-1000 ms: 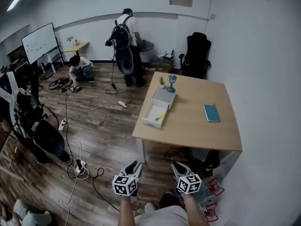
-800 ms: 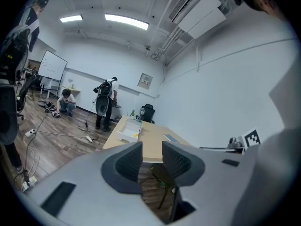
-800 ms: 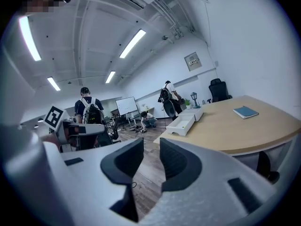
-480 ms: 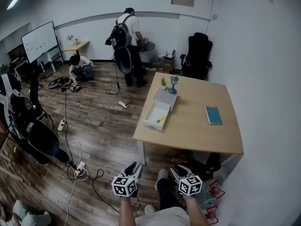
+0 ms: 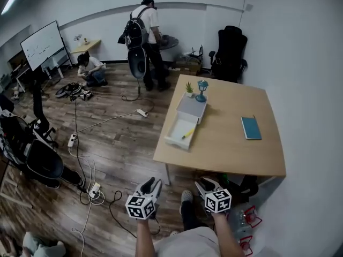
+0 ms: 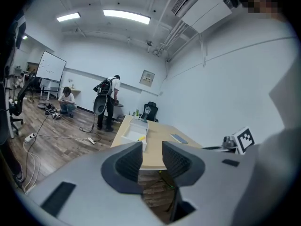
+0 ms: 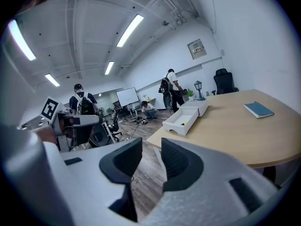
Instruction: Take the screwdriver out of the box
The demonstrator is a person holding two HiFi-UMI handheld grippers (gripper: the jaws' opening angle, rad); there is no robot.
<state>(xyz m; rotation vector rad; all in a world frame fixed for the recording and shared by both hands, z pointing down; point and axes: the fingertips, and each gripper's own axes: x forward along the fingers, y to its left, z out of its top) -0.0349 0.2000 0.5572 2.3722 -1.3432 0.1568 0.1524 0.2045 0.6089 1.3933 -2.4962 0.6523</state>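
Observation:
A white box with its drawer pulled out stands on the left part of a wooden table. A yellow screwdriver lies in the drawer; the box and the screwdriver also show far off in both gripper views. My left gripper and right gripper are held low in front of me, short of the table's near edge. Both stand open with nothing between the jaws.
A blue notebook, a small plant and a blue lamp are on the table. A black chair stands behind it. People and cables occupy the wooden floor to the left. A white wall runs along the right.
I have stepped closer to the table, which now looks larger and nearer. Both grippers have moved forward with me. A foot has come into view between them.

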